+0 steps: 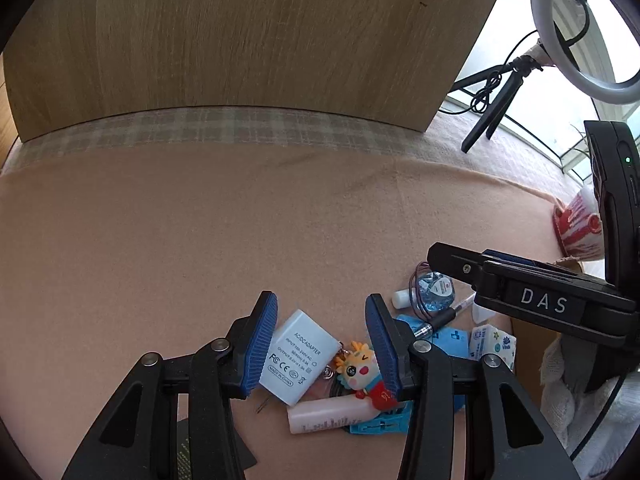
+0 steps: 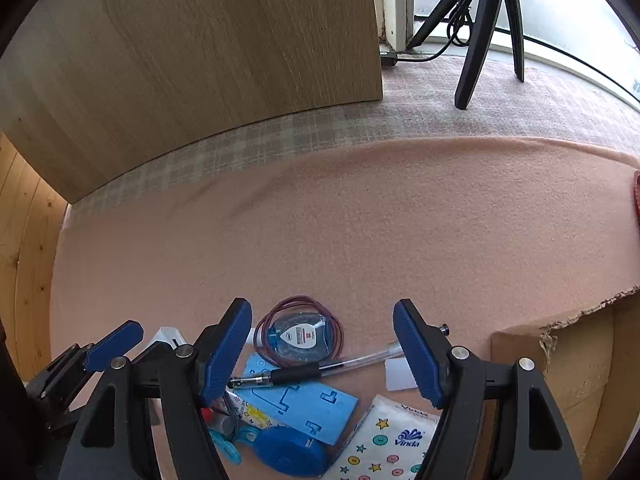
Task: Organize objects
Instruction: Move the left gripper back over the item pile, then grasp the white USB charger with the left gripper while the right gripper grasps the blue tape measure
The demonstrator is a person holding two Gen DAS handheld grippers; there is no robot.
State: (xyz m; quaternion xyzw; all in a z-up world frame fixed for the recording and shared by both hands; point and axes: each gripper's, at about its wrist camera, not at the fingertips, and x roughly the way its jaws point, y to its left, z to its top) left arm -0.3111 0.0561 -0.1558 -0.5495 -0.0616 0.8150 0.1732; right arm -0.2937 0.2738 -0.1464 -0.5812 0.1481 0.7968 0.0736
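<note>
A heap of small objects lies on the pink blanket [image 1: 200, 240]. In the left wrist view my left gripper [image 1: 322, 312] is open over a white AC adapter [image 1: 298, 356] and a cartoon dragon keychain [image 1: 360, 368], with a white tube [image 1: 328, 416] below them. In the right wrist view my right gripper [image 2: 322, 320] is open over a clear blue bottle [image 2: 298, 336] ringed by a maroon cord, a clear pen [image 2: 320, 370], a blue card [image 2: 296, 400], a blue tape measure [image 2: 288, 454] and a Vinda tissue pack [image 2: 384, 444]. The right gripper also shows in the left wrist view [image 1: 452, 264].
A wooden panel [image 1: 240, 40] stands behind the blanket. A black tripod [image 2: 480, 20] with a ring light [image 1: 580, 32] stands at the back right by the window. A cardboard box [image 2: 568, 368] sits at the right. A red and white cup [image 1: 580, 228] stands beyond it.
</note>
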